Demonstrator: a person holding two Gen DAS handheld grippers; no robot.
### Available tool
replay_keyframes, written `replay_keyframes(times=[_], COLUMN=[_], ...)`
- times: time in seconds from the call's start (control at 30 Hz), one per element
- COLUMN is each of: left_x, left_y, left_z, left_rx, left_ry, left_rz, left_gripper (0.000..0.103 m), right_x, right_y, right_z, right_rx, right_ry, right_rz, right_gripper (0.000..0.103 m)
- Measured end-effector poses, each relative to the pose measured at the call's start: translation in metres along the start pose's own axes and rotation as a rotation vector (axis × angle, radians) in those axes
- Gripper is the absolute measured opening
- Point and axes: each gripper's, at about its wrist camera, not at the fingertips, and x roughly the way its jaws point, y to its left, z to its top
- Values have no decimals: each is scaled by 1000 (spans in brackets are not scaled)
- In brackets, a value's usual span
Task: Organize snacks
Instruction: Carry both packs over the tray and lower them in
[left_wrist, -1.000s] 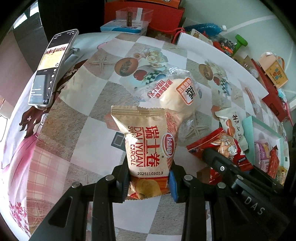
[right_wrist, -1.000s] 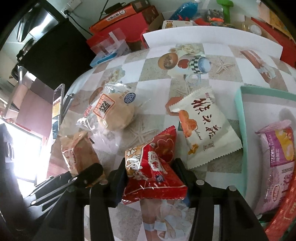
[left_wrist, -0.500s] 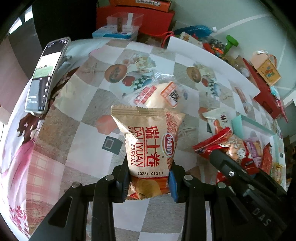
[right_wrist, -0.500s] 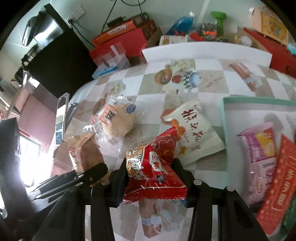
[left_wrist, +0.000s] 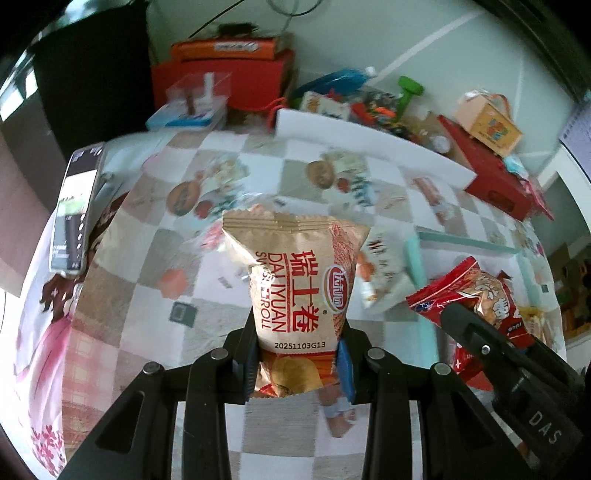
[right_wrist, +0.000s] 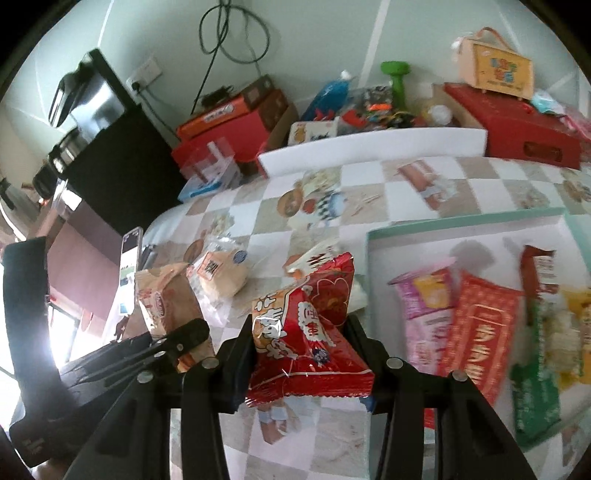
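On the checkered tabletop (left_wrist: 122, 295), left fingers (left_wrist: 297, 363) clamp a tan swiss-roll packet (left_wrist: 299, 284), right fingers (right_wrist: 303, 363) a red foil pouch (right_wrist: 310, 332); next, both likely go into the teal-rimmed white tray (right_wrist: 436, 227).

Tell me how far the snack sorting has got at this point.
Partly done. Several packets already lie in the teal-rimmed tray. In hand: the left gripper is shut on a tan Swiss roll packet, and the right gripper on a red snack packet, both off the table. Left: a clear-wrapped bun and a white packet on the tablecloth.

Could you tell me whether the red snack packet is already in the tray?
Not yet: the red snack packet is clamped in the right gripper.
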Motion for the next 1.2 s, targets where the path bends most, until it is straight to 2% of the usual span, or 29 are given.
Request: replay_keyframes(times=[0.3, 0.47, 0.7, 0.97, 1.2], left_x=[-11, -16, -9, 4, 18], left_y=[-46, -79, -130, -188, -219], left_z=[4, 5, -3, -18, -26], left_rx=[95, 147, 236, 354, 404], left_ry=[-54, -86, -78, -65, -59], left_rz=[-27, -70, -119, -159, -177], left_gripper=[36, 36, 36, 36, 36], right_x=[-38, -64, -89, -99, -82], right_y=[-56, -103, -165, -206, -224], right_z=[6, 12, 12, 9, 9], right_rx=[116, 207, 316, 360, 361], right_ry=[-83, -150, -199, -241, -222], right_rz=[-60, -133, -233, -236, -229], right_gripper=[48, 48, 48, 48, 49])
